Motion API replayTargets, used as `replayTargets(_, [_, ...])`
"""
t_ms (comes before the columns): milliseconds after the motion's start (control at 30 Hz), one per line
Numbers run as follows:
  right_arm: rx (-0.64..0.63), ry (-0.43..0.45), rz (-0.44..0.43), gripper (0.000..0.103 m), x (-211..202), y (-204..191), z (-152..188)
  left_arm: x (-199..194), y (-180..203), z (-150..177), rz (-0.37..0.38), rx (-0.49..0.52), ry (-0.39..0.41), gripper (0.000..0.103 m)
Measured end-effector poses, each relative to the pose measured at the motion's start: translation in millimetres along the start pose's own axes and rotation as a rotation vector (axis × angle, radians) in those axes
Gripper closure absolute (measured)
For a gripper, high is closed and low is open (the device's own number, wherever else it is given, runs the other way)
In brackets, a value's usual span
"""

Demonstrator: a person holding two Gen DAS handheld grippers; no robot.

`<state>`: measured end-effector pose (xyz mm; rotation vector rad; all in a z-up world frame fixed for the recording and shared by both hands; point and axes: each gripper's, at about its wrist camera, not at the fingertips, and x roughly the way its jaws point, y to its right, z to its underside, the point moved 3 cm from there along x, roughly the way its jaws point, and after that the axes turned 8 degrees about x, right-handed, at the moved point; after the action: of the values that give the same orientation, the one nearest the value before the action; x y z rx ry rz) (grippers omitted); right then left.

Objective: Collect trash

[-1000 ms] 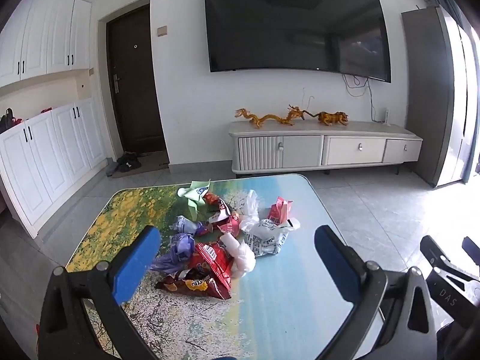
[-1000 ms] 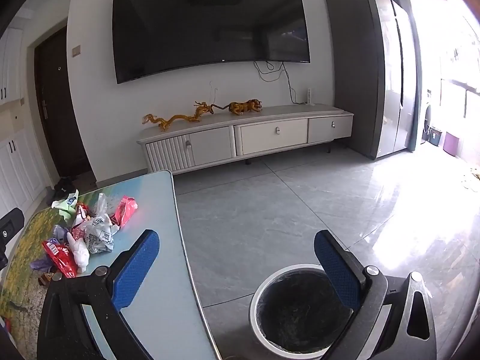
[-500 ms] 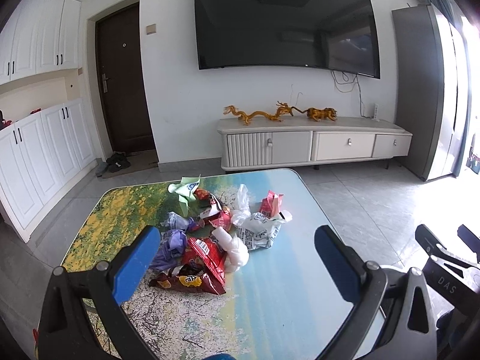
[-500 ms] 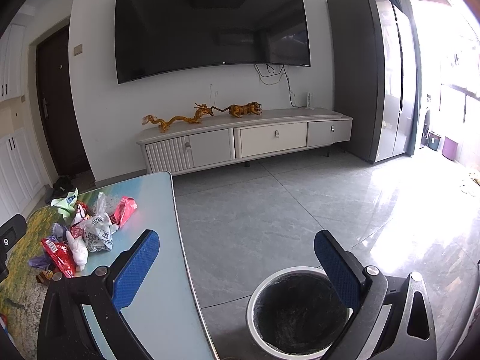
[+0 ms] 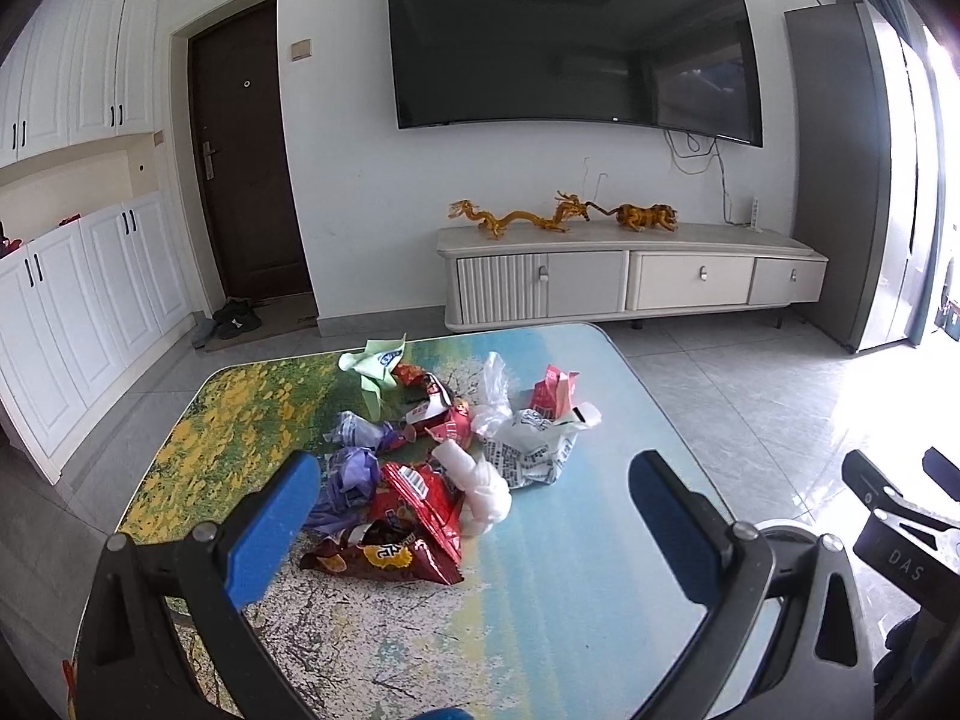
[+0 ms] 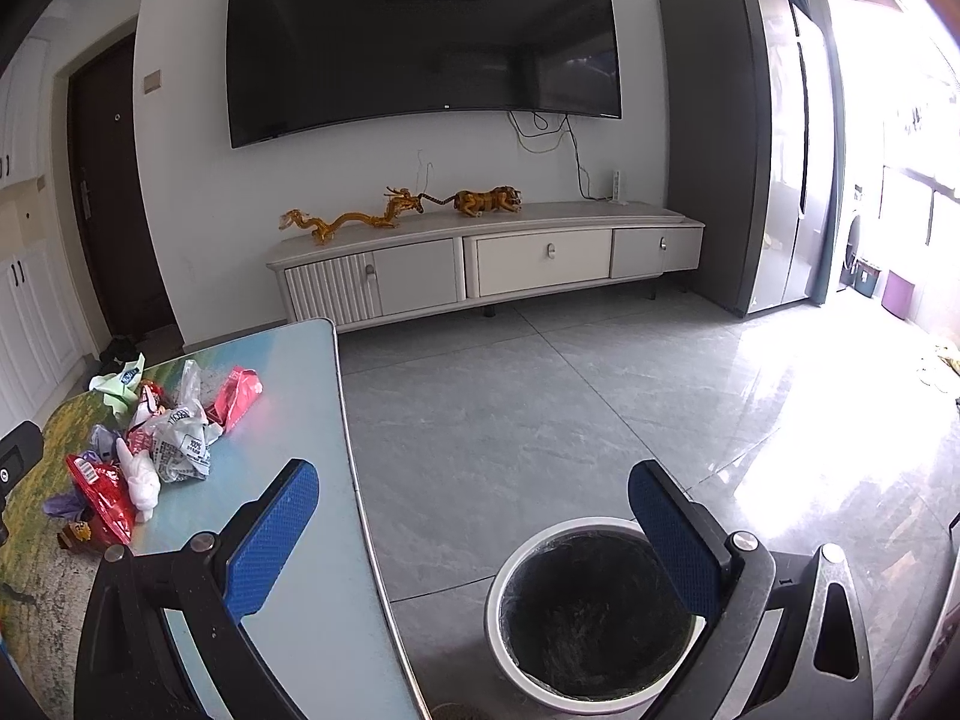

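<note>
A pile of trash (image 5: 444, 450) lies on the low table (image 5: 570, 588): red snack bags, a brown chip bag (image 5: 384, 558), white plastic bags (image 5: 528, 444), purple wrappers and a green paper (image 5: 375, 366). The pile also shows in the right wrist view (image 6: 150, 444). My left gripper (image 5: 474, 516) is open and empty, hovering over the table just in front of the pile. My right gripper (image 6: 474, 516) is open and empty, held off the table's right edge above a round white bin (image 6: 588, 612) with a black liner on the floor.
A TV cabinet (image 5: 630, 282) with golden dragon figures stands against the far wall under a large TV (image 5: 570, 42). White cupboards (image 5: 78, 300) line the left wall. A dark tall cabinet (image 6: 738, 144) stands at the right. Grey tiled floor lies between table and cabinet.
Both views have shifted slightly; the left gripper has drawn back and up a little from the pile. Both grippers stay open and empty. The trash has not moved.
</note>
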<state>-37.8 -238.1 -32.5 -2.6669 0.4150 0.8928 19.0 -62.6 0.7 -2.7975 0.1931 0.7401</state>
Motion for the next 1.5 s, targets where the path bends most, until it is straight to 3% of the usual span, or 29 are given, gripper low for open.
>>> replayTargets(633, [0.047,0.011,-0.027,0.0,-26,-9,-19,-2,-5,3,-0.004,0.008,-0.007,0.0])
replayTargets(1333, [0.013,0.104,-0.099,0.0,-83,-23,-36,-55,-35,-14,0.01,-0.048,0.053,0.0])
replayTargets(1500, [0.01,0.067,-0.157,0.0,-95,-31,-49,-71,-59,-33,0.052,-0.087,0.056,0.0])
